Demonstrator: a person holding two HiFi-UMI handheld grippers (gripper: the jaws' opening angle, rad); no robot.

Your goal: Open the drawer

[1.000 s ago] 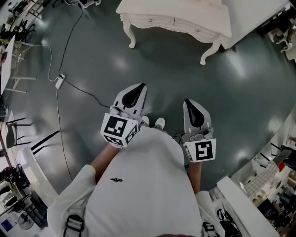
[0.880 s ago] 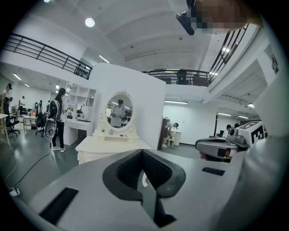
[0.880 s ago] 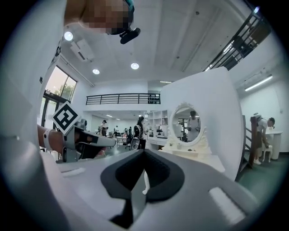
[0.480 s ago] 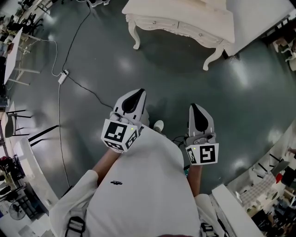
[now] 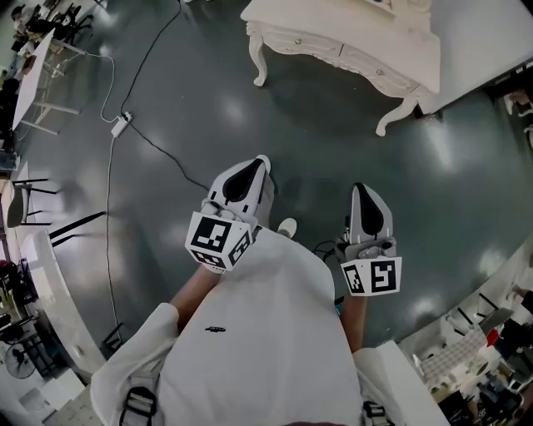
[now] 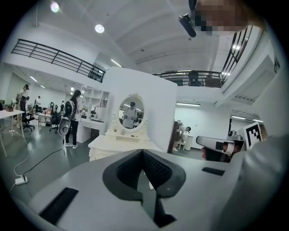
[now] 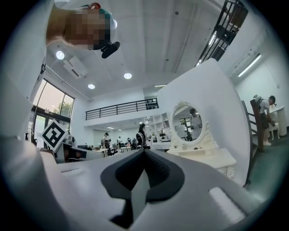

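Both claws are fully shut and hold nothing. In the left gripper view the left claw (image 6: 142,155) has its dark pads pressed together along one line, with no gap and nothing caught between them. The right gripper view shows the same for the right claw (image 7: 144,154). In the head view the left claw (image 5: 256,164) and the right claw (image 5: 363,193) are held side by side in front of the person's white shirt (image 5: 266,333). Both hang over bare grey floor (image 5: 183,83) and touch nothing.

The white vanity desk (image 5: 333,25) stands ahead of both claws and well apart from them. Its drawers (image 5: 301,42) are in the carved front rail facing the claws, and they are closed. From the left claw the desk (image 6: 115,145) sits just beyond the tips and slightly left, under its oval mirror (image 6: 132,113). From the right claw the desk (image 7: 212,159) and mirror (image 7: 188,122) lie off to the right of the tips. A cable (image 5: 154,143) and power strip (image 5: 122,125) lie on the floor ahead and to the left of the left claw.

Compared with a second ago, the desk has slid toward the upper right of the head view, so the frame's top edge cuts more of it off. The cable and power strip have shifted the same way. The right claw sits a little lower and further right in the picture, while the left claw has barely changed place. The stretch of floor between the claws and the desk looks about the same, and both claws are shut as before.
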